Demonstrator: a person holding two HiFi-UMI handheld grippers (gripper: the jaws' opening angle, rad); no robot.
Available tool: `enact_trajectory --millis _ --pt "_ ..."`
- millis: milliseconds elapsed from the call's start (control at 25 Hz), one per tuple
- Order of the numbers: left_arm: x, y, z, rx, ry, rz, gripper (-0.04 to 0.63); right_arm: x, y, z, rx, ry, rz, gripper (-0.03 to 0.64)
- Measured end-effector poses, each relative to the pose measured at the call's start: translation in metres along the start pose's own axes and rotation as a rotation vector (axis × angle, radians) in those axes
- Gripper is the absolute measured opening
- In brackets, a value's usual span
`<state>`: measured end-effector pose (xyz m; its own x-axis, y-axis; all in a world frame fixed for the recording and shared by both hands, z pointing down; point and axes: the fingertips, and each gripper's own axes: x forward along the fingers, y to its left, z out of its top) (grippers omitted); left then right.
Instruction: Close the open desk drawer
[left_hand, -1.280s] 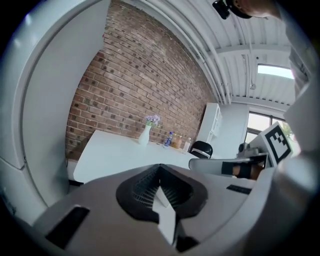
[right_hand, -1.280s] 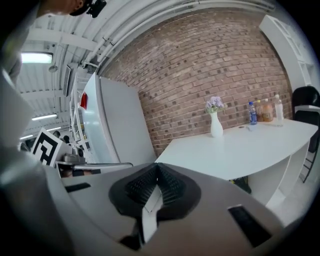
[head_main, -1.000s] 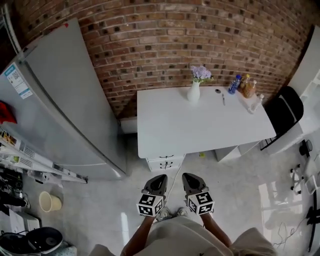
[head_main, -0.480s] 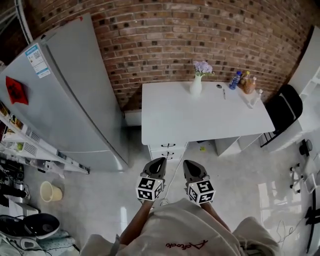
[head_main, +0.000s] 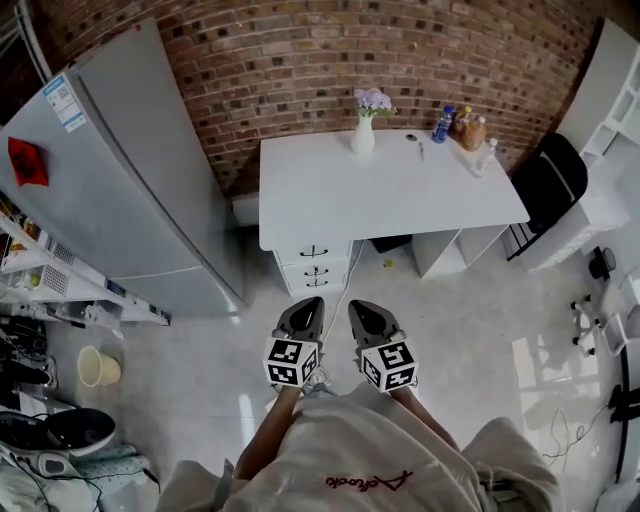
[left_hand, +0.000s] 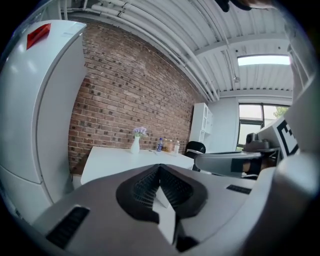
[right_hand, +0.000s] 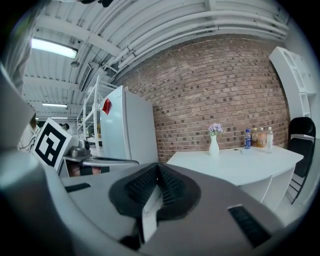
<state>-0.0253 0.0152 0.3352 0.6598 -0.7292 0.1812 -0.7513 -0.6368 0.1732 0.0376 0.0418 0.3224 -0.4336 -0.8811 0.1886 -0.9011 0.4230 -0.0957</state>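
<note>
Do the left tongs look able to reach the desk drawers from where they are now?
Probably not yet: the left tongs, shut, are held short of the drawers. Only open floor lies between, so stepping closer should do.

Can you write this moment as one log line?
left hand-held gripper: shut, empty | right hand-held gripper: shut, empty | desk: ahead, not reached | drawers: untouched

desk drawers | white, three stacked, dark handles | under white desk left end (openness unclear)
</note>
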Motion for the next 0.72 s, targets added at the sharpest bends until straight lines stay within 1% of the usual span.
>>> enact_trajectory --millis 160,360,520,640,720 --pt "-0.027 -0.030 -0.019 -0.012 0.013 0.015 0.012 -0.037 0.011 -0.015 0.008 0.007 0.009 0.017" --pt "-0.057 -0.061 -0.039 -0.008 0.038 0.021 0.012 -0.077 0.021 -0.034 0.028 0.018 0.005 0.017" --pt "-0.077 -0.075 -0.053 -0.008 0.047 0.028 0.012 -0.100 0.032 -0.053 0.040 0.027 0.002 0.017" --pt "-0.086 -0.082 -0.056 -0.004 0.048 0.033 0.012 -0.108 0.039 -0.056 0.042 0.026 0.006 0.017" --pt "-0.091 -0.088 -0.058 0.012 0.052 0.036 0.012 -0.114 0.042 -0.056 0.046 0.021 0.012 0.017"
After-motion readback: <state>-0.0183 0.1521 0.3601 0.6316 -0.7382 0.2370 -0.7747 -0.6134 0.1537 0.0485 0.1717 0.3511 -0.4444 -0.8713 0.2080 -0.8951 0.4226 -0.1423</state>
